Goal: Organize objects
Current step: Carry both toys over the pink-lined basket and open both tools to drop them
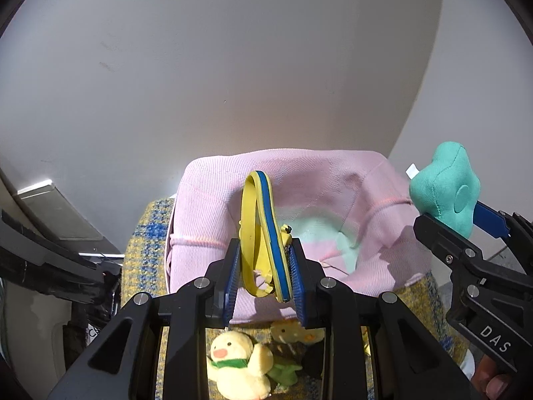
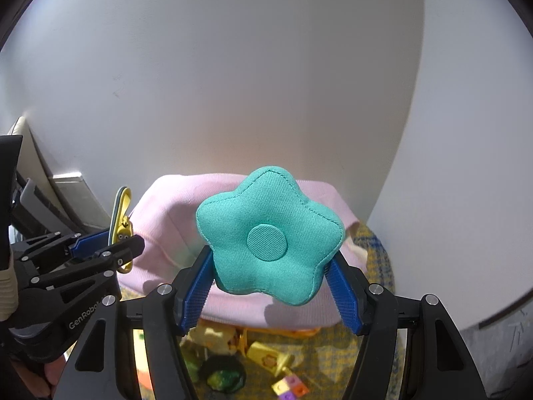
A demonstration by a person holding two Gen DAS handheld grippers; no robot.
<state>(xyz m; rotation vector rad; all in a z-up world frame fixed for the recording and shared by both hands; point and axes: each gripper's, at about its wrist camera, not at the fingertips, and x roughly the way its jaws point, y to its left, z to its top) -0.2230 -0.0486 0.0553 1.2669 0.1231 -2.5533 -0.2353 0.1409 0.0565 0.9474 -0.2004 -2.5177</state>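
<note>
Teal flower cushion point(image 2: 270, 238), plump, stitched edges

We see a surface covered by a yellow-and-blue checked cloth point(image 1: 146, 243). On it sits a pink fabric basket point(image 1: 206, 206), empty inside as far as we can tell. In front of the basket lie a yellow plush duck point(image 1: 238, 363), a green plush piece point(image 1: 283, 371), a yellow block point(image 2: 266, 358), small coloured cubes point(image 2: 293, 386) and a dark round thing with green inside point(image 2: 223, 375).
</note>
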